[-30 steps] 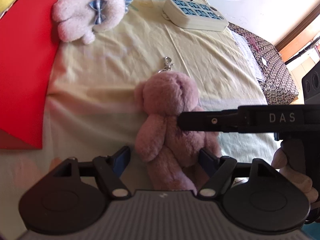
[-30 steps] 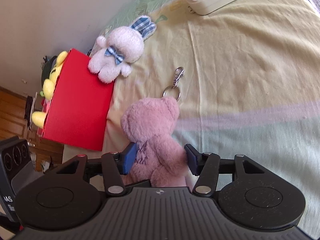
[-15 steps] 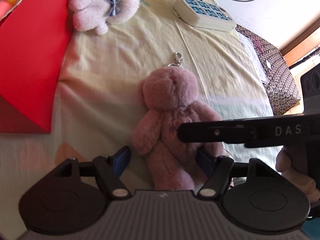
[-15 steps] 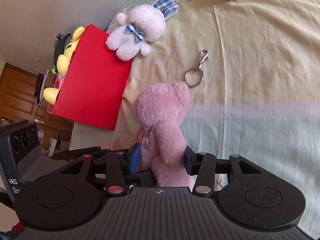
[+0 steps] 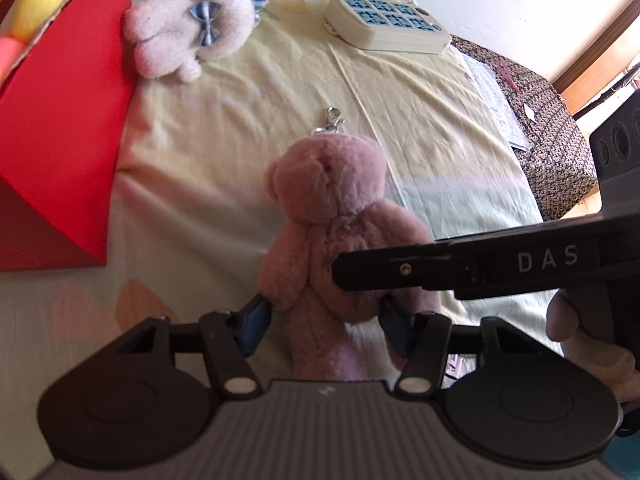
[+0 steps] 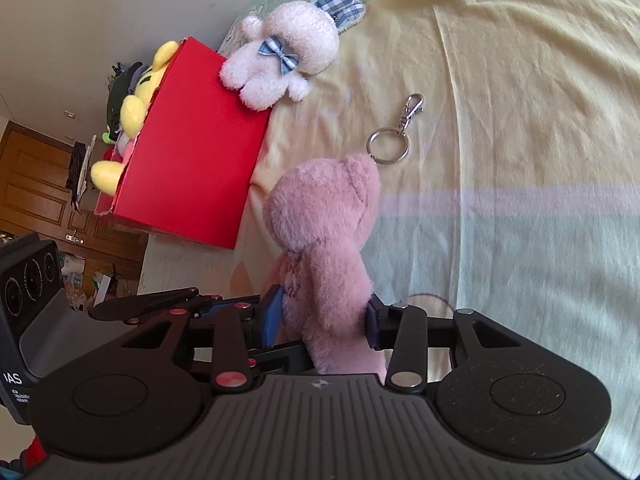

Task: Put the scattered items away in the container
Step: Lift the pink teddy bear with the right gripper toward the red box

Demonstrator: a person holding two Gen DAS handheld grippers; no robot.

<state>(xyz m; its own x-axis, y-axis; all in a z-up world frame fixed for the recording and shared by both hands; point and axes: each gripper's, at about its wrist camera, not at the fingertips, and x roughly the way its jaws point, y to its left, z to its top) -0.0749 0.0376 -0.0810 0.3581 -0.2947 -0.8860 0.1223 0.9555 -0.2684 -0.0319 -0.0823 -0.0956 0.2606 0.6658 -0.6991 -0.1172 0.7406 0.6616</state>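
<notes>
A pink plush bear (image 5: 336, 216) with a keyring (image 6: 388, 146) is lifted off the yellow bedsheet. My left gripper (image 5: 324, 322) is shut on its lower body and legs. My right gripper (image 6: 322, 316) is shut on its body too, its upper finger crossing the bear in the left wrist view (image 5: 440, 268). A white plush bunny (image 5: 188, 28) with a blue bow lies at the far left by the red box (image 5: 60, 128). The red box (image 6: 196, 152) holds yellow plush toys (image 6: 136, 108).
A white power strip (image 5: 388, 28) with cables lies at the far edge of the bed. A patterned cushion (image 5: 552, 140) with papers sits on the right. A wooden cabinet (image 6: 36, 184) stands beyond the box.
Both grippers have closed further on the bear and raised it upright off the sheet. The view has shifted, so the red box and bunny sit more to the right.
</notes>
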